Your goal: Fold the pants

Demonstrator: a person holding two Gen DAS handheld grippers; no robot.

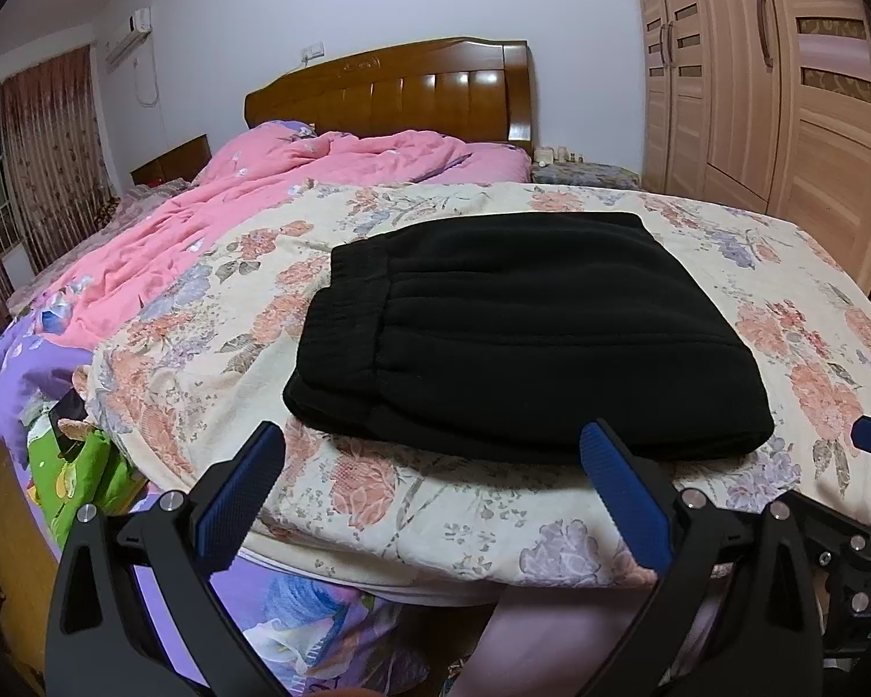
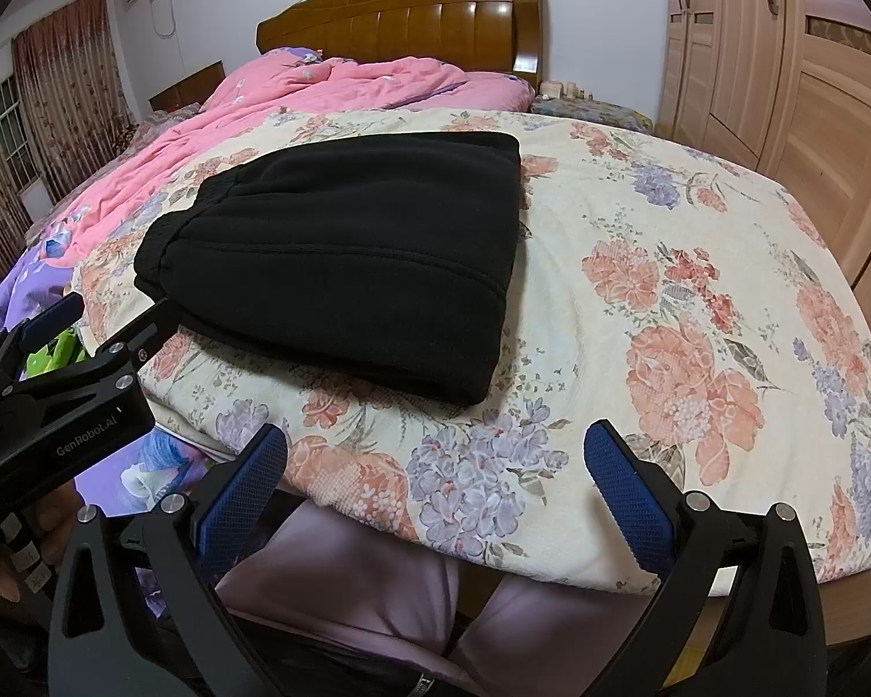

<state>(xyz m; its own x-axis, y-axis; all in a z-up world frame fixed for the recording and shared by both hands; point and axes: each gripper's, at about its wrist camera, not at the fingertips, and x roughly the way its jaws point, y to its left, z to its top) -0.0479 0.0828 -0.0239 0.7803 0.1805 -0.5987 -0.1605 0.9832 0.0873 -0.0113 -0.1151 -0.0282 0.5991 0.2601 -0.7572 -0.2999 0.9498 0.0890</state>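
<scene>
Pants [image 1: 522,337] look pretty much done: black, bundled into a thick rectangular stack with the elastic waistband on the left side. They're lying on the floral blanket [image 1: 493,511], toward its near edge and a bit left of the middle, well clear of the right edge. Beyond that the pink quilt [image 1: 215,221] is bunched up along the far left of the bed, with the wooden headboard [image 1: 400,90] behind it.

My guess is the folding step is finished, or right at the last check. If anything's left, it's squaring up the near edge or pressing the stack flat, which would mean bringing a gripper in low over the blanket to the stack's edge.

Both tools are empty. Left gripper [image 1: 432,453] has its jaws wide apart, hanging just short of the near edge of the stack, touching nothing. Right gripper [image 2: 435,453] is spread just as wide, over bare blanket near the front edge, pants off to its left.
</scene>
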